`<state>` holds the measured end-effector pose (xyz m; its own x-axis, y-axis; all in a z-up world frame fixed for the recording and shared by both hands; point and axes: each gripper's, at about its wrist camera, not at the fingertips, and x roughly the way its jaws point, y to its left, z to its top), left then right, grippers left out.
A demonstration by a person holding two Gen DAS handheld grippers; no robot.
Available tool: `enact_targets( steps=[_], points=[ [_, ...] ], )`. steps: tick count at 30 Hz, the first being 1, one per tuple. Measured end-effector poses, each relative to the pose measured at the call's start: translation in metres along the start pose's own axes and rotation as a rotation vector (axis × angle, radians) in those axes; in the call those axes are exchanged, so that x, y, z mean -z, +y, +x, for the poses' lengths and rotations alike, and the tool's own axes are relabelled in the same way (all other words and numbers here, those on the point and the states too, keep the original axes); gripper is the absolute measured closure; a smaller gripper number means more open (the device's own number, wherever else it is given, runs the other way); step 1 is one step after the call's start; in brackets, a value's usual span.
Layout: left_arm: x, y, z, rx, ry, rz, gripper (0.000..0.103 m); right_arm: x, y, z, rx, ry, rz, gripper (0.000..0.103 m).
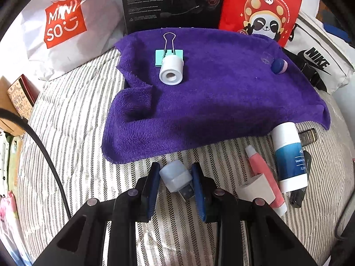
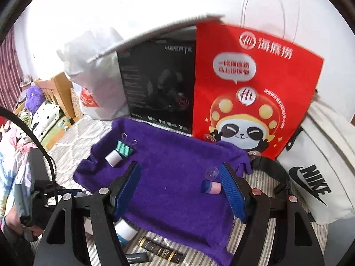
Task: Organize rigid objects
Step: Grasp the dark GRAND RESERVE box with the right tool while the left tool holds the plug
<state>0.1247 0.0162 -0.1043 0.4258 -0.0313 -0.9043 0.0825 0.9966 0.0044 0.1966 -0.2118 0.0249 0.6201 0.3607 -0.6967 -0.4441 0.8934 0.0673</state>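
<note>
Presently the left gripper is clenched on a pale blue USB plug, metal end angled toward the camera, over the striped bed cover just short of the purple towel. On the towel: a white cylinder touching a mint binder clip at far left, a blue-pink cap and a clear suction cup at far right. Off the towel, right of the gripper: a pink tube, a blue-white bottle and dark sticks, all close together. The right gripper hangs released over the towel, nothing between its pads, cap just inside the right pad. Behind: a red bag, a black box.
</note>
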Motion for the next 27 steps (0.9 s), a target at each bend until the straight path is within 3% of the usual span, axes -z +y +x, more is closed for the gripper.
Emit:
enact_targets(
  steps=[6, 15, 27],
  points=[
    [0.006, 0.003, -0.003, 0.011, -0.011, -0.004, 0.075, 0.039, 0.0, -0.023, -0.007, 0.009, 0.026, 0.03],
    [0.008, 0.003, -0.004, 0.016, -0.021, 0.0, 0.075, 0.127, -0.006, -0.002, -0.009, 0.192, 0.096, 0.031],
    [0.013, 0.002, -0.008, 0.021, -0.021, 0.013, 0.075, 0.146, 0.006, 0.033, 0.029, 0.27, 0.013, 0.036]
  ],
)
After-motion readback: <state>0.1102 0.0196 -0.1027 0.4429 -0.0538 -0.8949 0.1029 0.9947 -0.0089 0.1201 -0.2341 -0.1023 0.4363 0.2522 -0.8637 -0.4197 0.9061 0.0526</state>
